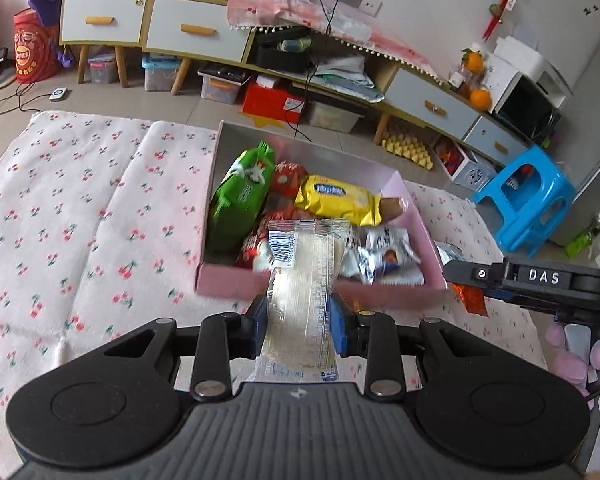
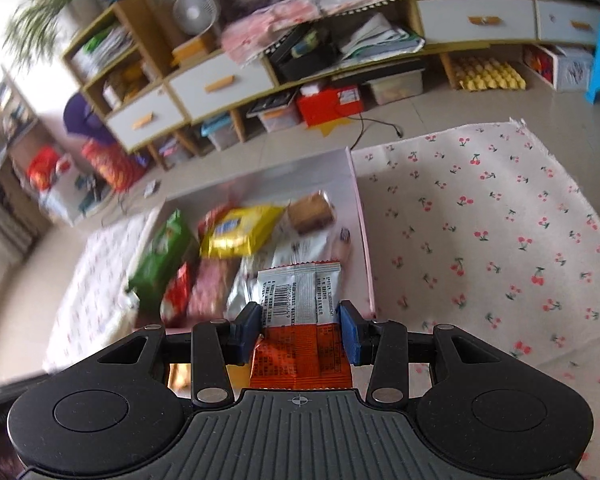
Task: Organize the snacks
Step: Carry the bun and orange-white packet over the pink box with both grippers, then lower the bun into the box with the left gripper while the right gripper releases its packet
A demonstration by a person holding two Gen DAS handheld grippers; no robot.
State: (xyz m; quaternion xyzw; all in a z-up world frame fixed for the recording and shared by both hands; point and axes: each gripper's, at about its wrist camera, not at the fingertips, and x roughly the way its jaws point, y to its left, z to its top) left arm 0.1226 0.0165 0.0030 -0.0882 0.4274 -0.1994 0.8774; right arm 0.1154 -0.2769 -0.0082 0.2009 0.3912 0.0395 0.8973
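A pink box (image 1: 320,291) on the cherry-print cloth holds several snacks: a green bag (image 1: 241,194), a yellow packet (image 1: 338,200), red and silver packs. My left gripper (image 1: 300,322) is shut on a clear snack packet (image 1: 304,280) with a barcode, held just over the box's near wall. My right gripper (image 2: 297,330) is shut on an orange-and-silver snack packet (image 2: 300,320), held at the pink box's (image 2: 362,240) near right corner. The right gripper also shows at the right edge of the left wrist view (image 1: 532,280). The green bag (image 2: 163,252) and yellow packet (image 2: 239,232) show in the right wrist view.
The cherry-print cloth (image 1: 79,220) spreads left of the box and to its right (image 2: 500,240). A low cabinet (image 1: 195,28) with drawers and stored boxes lines the far wall. A blue stool (image 1: 528,196) stands at the right on the floor.
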